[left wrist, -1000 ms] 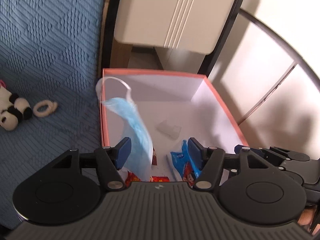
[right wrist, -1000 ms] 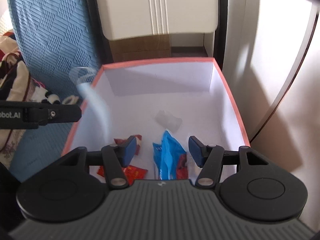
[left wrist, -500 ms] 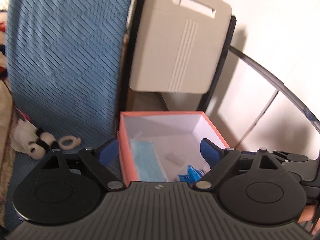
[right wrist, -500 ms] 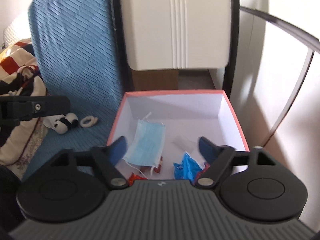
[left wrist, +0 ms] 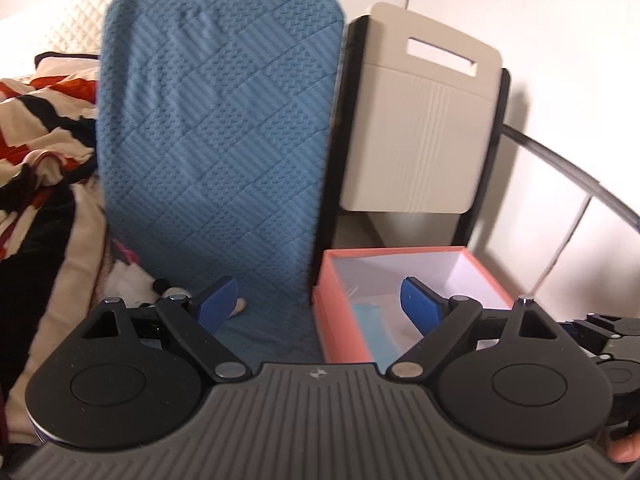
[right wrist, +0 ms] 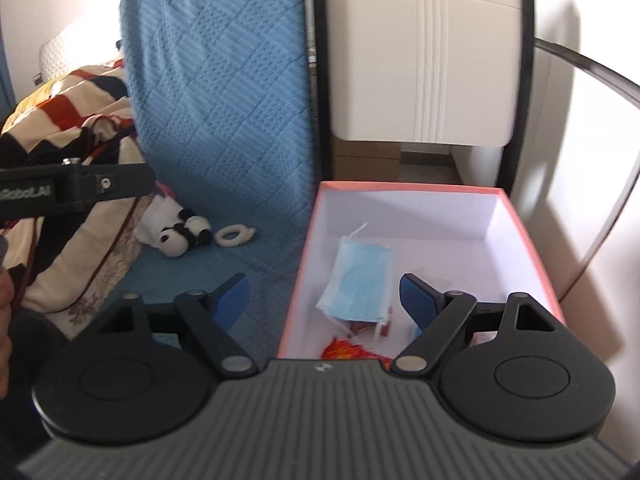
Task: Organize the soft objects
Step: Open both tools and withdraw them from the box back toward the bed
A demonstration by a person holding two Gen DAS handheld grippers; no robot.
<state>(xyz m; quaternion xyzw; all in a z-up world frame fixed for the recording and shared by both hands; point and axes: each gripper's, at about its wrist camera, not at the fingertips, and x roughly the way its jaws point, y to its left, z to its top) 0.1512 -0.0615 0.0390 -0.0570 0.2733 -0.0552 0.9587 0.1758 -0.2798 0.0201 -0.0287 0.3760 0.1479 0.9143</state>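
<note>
A pink box (right wrist: 524,240) with white inside stands beside the blue bed cover. In it lies a blue face mask (right wrist: 358,280), with red wrappers (right wrist: 344,350) near its front wall. My right gripper (right wrist: 322,298) hangs open and empty above the box's near left corner. My left gripper (left wrist: 318,302) is also open and empty, over the box's left wall (left wrist: 340,320), and the mask (left wrist: 370,320) shows just inside. A small panda plush (right wrist: 176,234) and a white hair ring (right wrist: 236,235) lie on the blue cover to the left.
A blue quilted cover (right wrist: 224,100) runs up the bed. A striped blanket (right wrist: 68,120) is heaped at the left. A beige folded stool (right wrist: 420,60) leans behind the box. A curved dark rail (right wrist: 592,68) crosses the white wall at right.
The mask left the left gripper and dropped into the box. Both grippers opened wide, rose and drew back, so more of the bed and stool shows.
</note>
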